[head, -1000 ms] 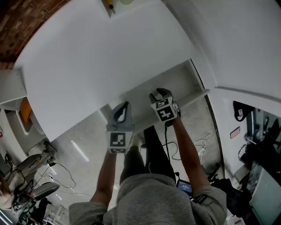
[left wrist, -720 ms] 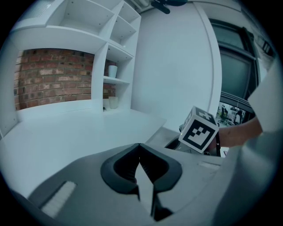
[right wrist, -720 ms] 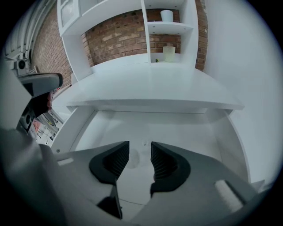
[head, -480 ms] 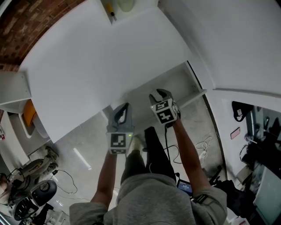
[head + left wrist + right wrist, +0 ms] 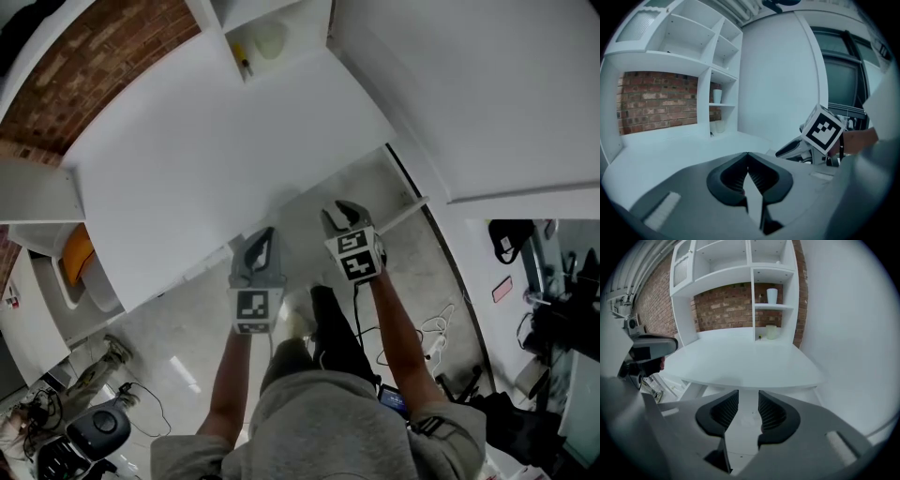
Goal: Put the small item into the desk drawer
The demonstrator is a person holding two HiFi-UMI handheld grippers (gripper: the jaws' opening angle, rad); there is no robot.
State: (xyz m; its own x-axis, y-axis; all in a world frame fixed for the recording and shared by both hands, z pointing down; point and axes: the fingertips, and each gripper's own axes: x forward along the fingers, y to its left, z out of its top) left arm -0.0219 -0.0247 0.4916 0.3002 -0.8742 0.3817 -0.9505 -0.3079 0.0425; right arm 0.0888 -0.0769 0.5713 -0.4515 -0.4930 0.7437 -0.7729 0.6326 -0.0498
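Observation:
The white desk (image 5: pixel 216 159) has its drawer (image 5: pixel 394 192) pulled out under the front edge, and the drawer floor looks bare. My right gripper (image 5: pixel 336 210) hovers over the open drawer. Its jaws (image 5: pixel 748 393) stand apart and are closing, with nothing between them. My left gripper (image 5: pixel 265 234) is beside it at the desk's front edge, its jaws (image 5: pixel 747 154) shut tip to tip and empty. A pale cup (image 5: pixel 771 332) and a small yellow item (image 5: pixel 243 62) sit in a shelf cubby at the back of the desk. I see no small item in either gripper.
White shelving (image 5: pixel 740 268) rises behind the desk against a brick wall (image 5: pixel 112 56). A white wall (image 5: pixel 487 94) bounds the right side. An orange thing (image 5: pixel 77 251) lies in a unit at the left. Cables (image 5: pixel 427 319) and a chair base (image 5: pixel 98 427) are on the floor.
The head view has tilted, showing more of the brick wall and shelf cubby. Both grippers have drifted slightly toward me; the drawer stays open.

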